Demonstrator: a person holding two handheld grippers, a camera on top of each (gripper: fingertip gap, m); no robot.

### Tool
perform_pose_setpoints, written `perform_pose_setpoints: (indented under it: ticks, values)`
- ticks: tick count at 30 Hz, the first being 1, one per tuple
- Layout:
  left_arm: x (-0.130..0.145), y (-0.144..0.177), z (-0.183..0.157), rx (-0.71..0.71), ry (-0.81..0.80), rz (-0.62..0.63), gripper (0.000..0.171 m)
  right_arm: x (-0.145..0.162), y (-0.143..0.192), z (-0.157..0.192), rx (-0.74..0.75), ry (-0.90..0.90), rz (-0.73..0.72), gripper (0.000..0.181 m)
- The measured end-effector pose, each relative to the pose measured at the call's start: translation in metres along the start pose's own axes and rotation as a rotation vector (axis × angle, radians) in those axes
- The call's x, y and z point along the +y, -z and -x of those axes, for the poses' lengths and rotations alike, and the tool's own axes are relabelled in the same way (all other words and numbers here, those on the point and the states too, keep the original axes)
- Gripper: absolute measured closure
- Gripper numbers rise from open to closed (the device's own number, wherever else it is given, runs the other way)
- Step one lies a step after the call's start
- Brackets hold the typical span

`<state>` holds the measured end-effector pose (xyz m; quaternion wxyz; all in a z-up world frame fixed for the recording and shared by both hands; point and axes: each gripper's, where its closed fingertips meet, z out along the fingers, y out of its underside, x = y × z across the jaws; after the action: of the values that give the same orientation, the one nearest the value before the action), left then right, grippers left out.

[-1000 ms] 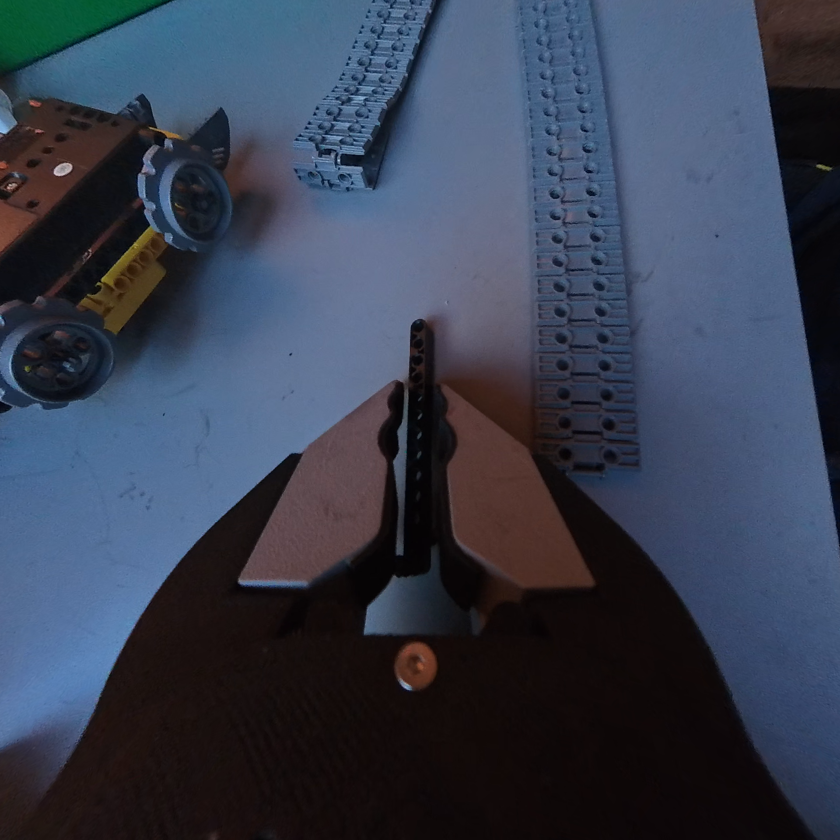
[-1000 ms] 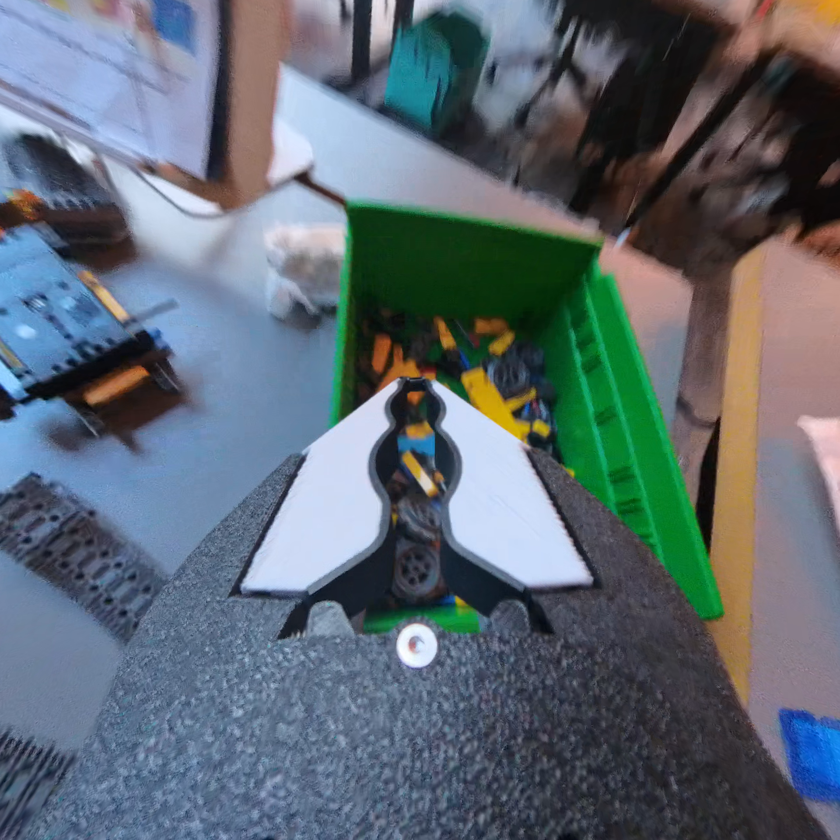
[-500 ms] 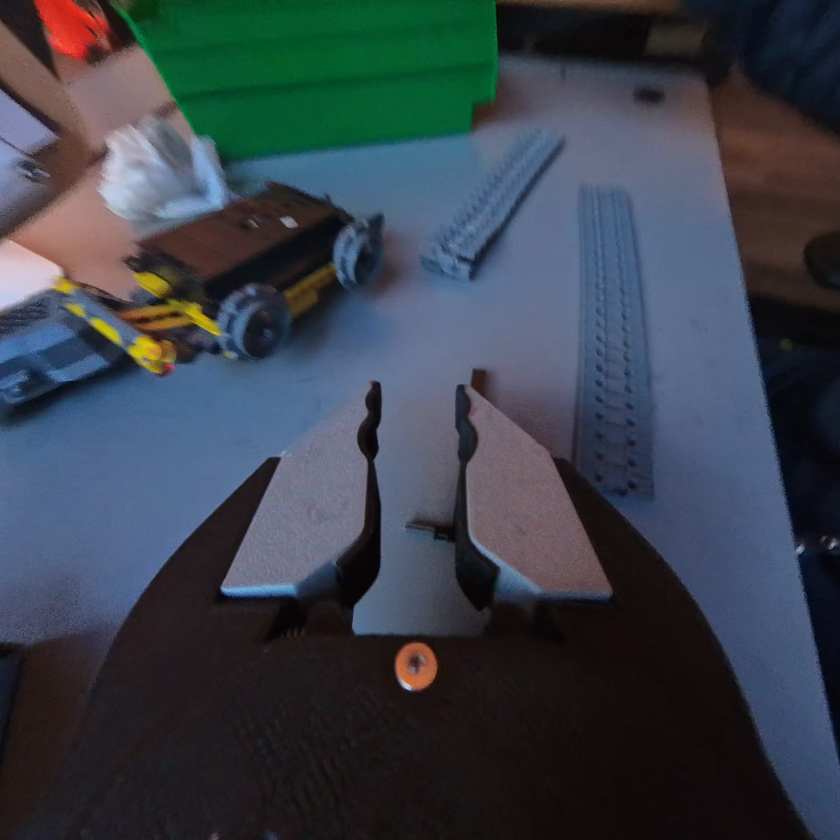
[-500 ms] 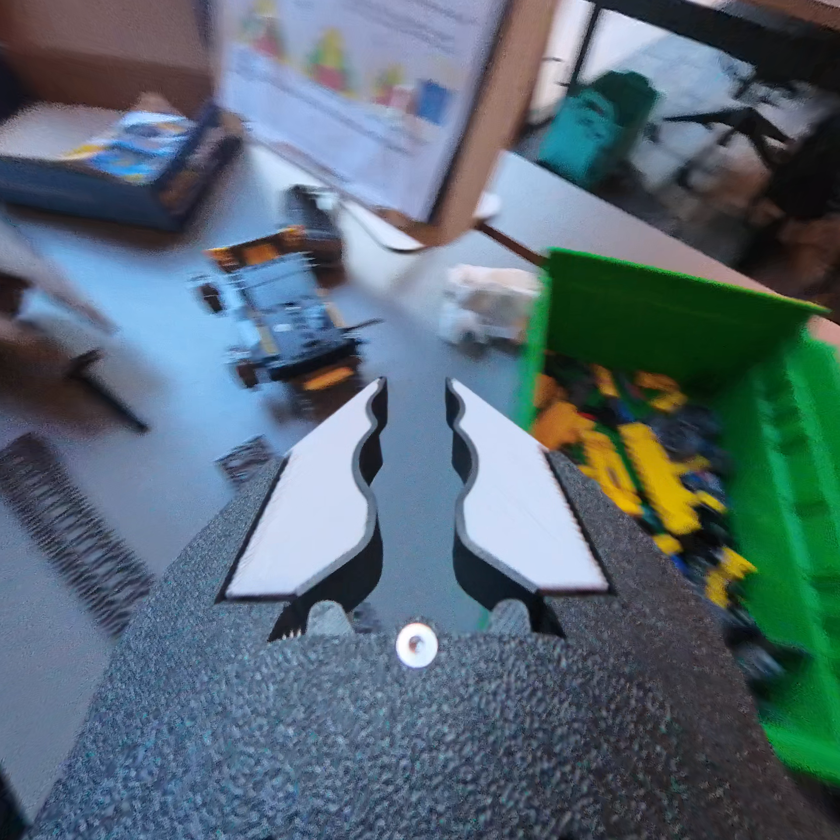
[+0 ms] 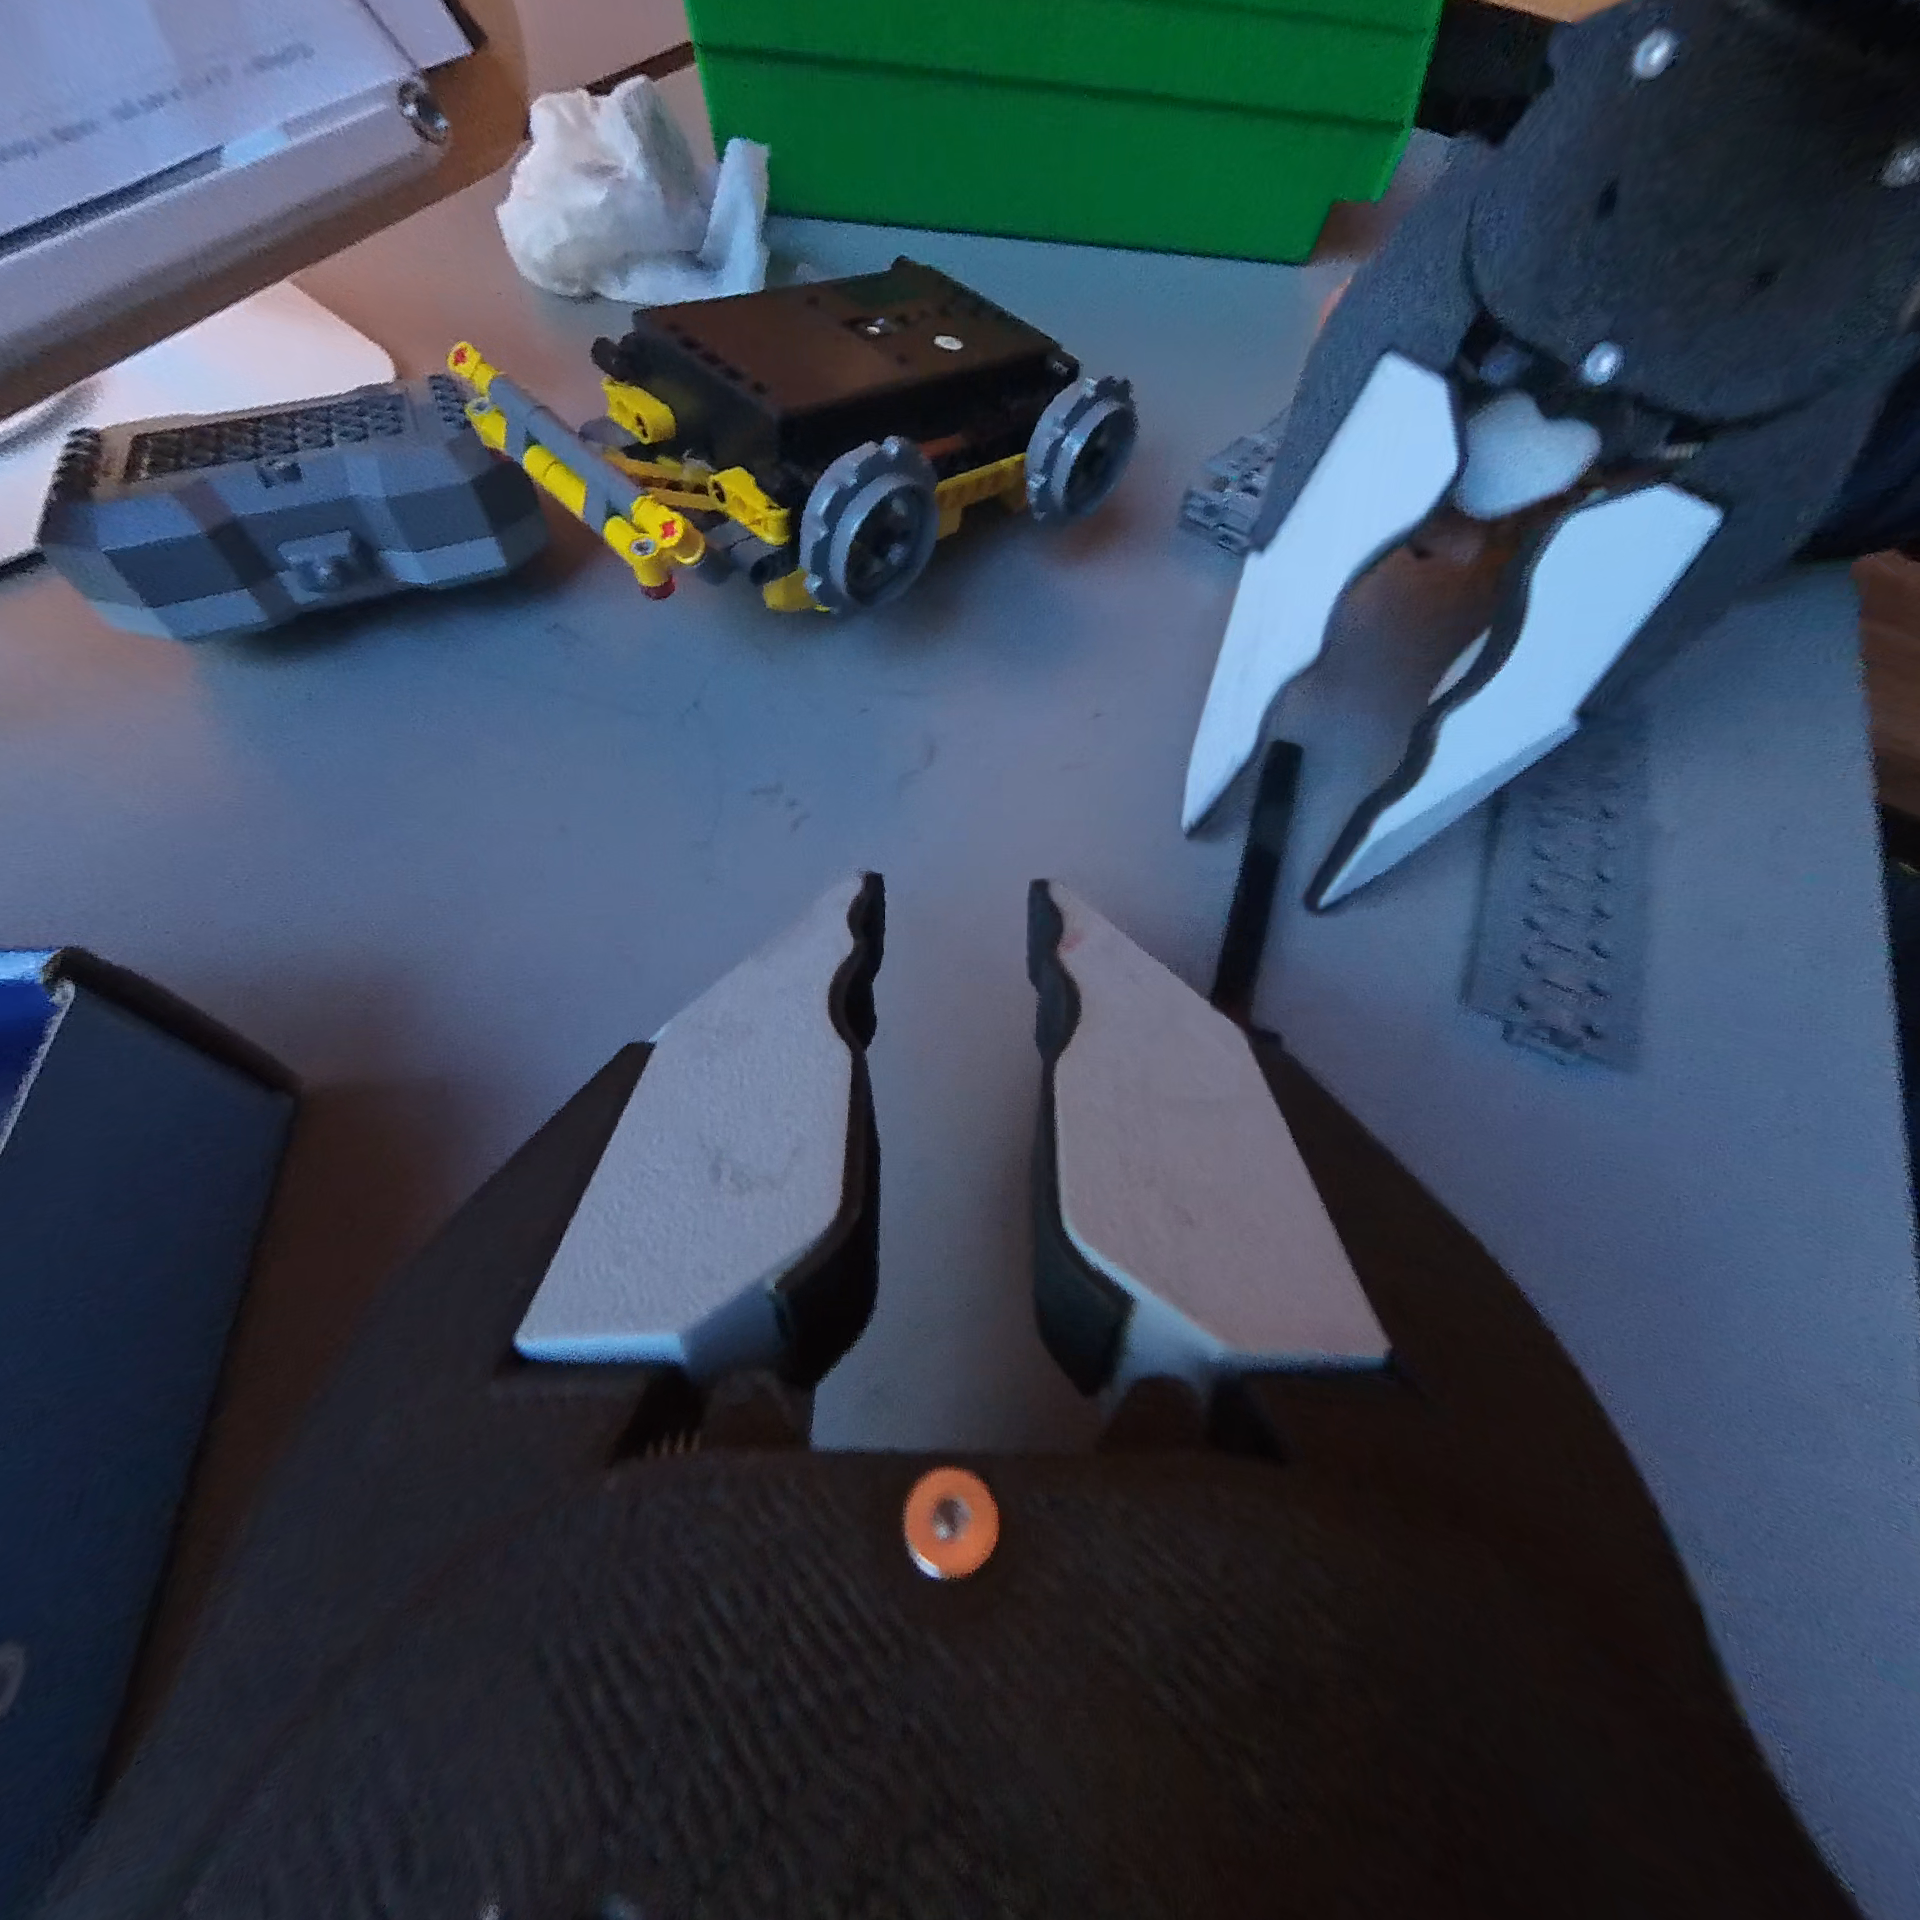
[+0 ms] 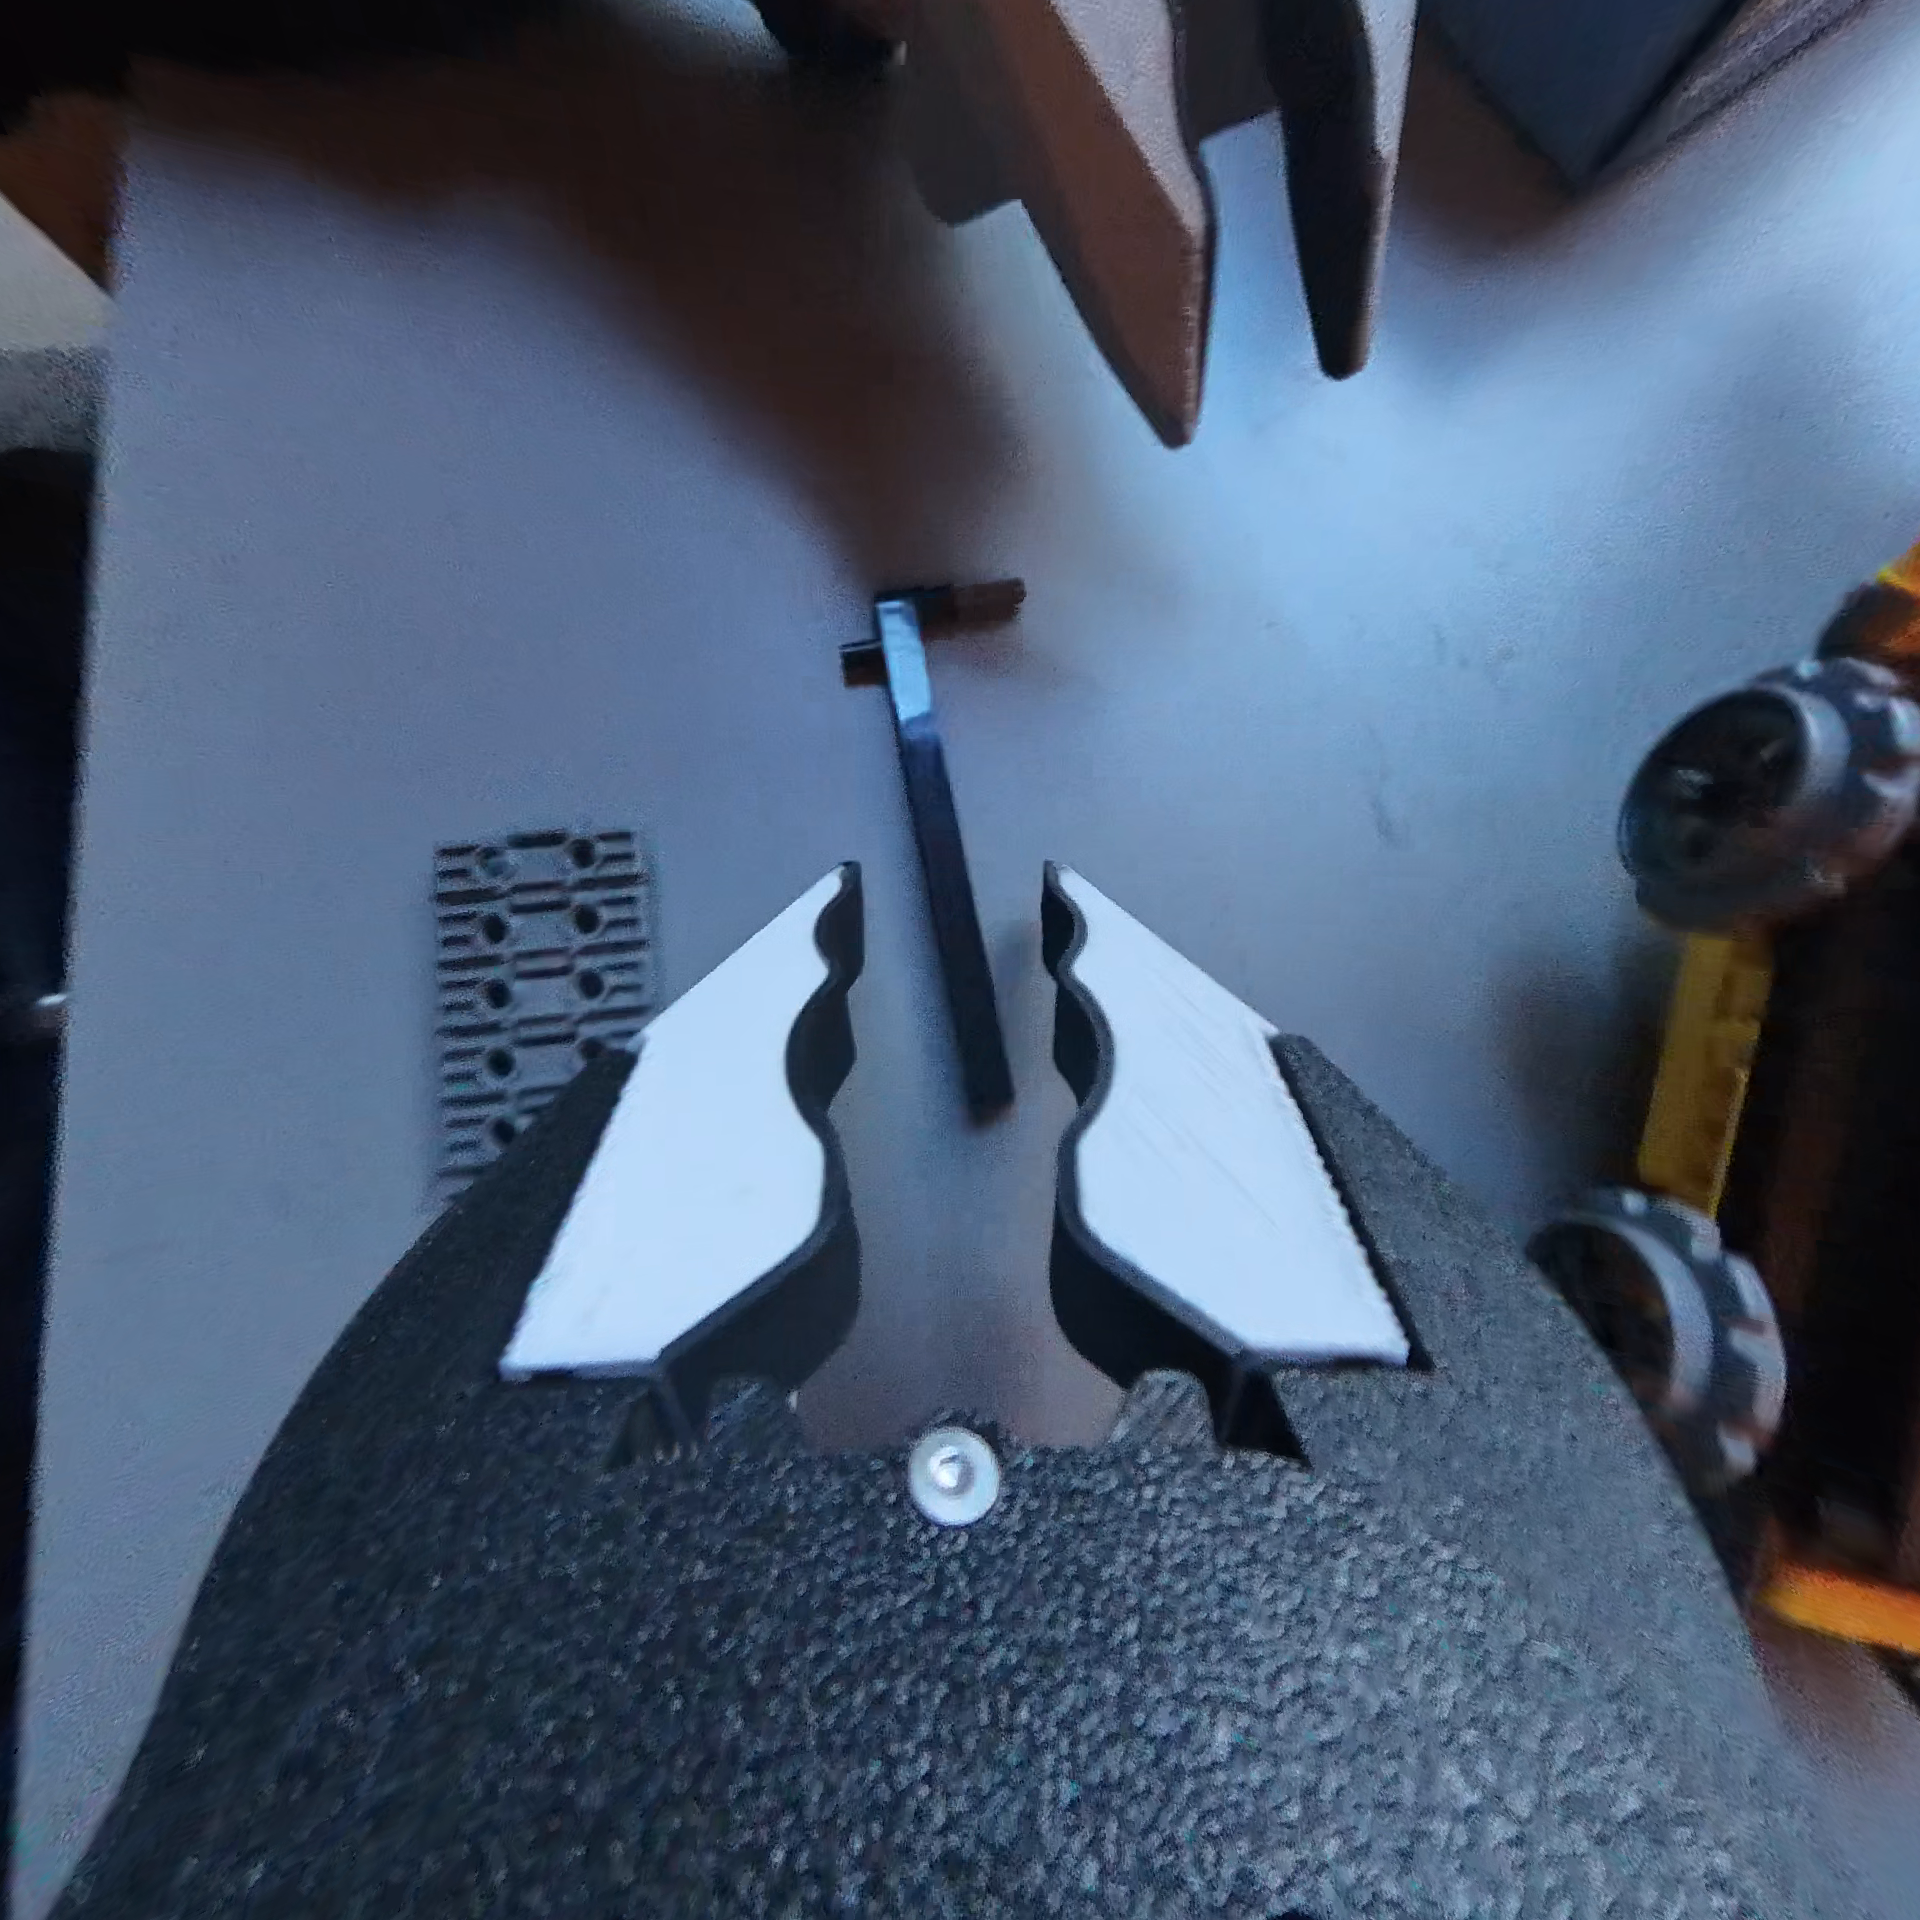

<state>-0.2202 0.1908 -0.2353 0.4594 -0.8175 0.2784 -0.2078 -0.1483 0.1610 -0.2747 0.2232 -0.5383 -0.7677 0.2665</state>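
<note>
A thin black brick beam (image 5: 1255,883) with a short pin through one end lies on the grey table (image 5: 623,831). My left gripper (image 5: 956,894) is open and empty, just left of the beam. My right gripper (image 5: 1259,864) shows in the left wrist view, open and pointing down, with its fingertips on either side of the beam's far end. In the right wrist view the beam (image 6: 940,831) lies between the open fingers of my right gripper (image 6: 951,878), apart from both. My left gripper (image 6: 1257,400) shows at the top of that view, open.
A black and yellow brick vehicle (image 5: 862,416) with grey wheels (image 6: 1766,790) stands beyond. A grey brick scoop (image 5: 291,520) lies left. A green bin (image 5: 1039,125) and crumpled white paper (image 5: 613,197) are behind. A grey track strip (image 5: 1558,935) lies right, a blue box (image 5: 104,1247) left. Left tips to right tips: about 9 cm.
My left gripper let go of the black beam, opened and drew back. My right gripper opened and swung from over the green bin down to the beam.
</note>
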Motion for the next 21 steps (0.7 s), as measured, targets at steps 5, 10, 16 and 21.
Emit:
perform_pose_setpoints:
  ticks: [5,10,16,21]
  values:
    - [-0.001,-0.001,0.005,-0.027,0.013,-0.009,0.146,-0.006,-0.008,0.005,-0.072,0.031,0.032,0.176]
    - [-0.009,0.007,0.014,-0.084,0.016,-0.061,0.164,-0.031,0.014,-0.021,0.126,0.096,-0.124,0.177]
    - [-0.017,0.005,-0.018,0.218,0.205,-0.116,0.147,-0.036,0.035,-0.051,0.378,0.235,-0.175,0.177]
    - [-0.021,0.006,-0.029,0.286,0.198,-0.14,0.147,-0.041,0.039,-0.045,0.515,0.483,-0.158,0.177]
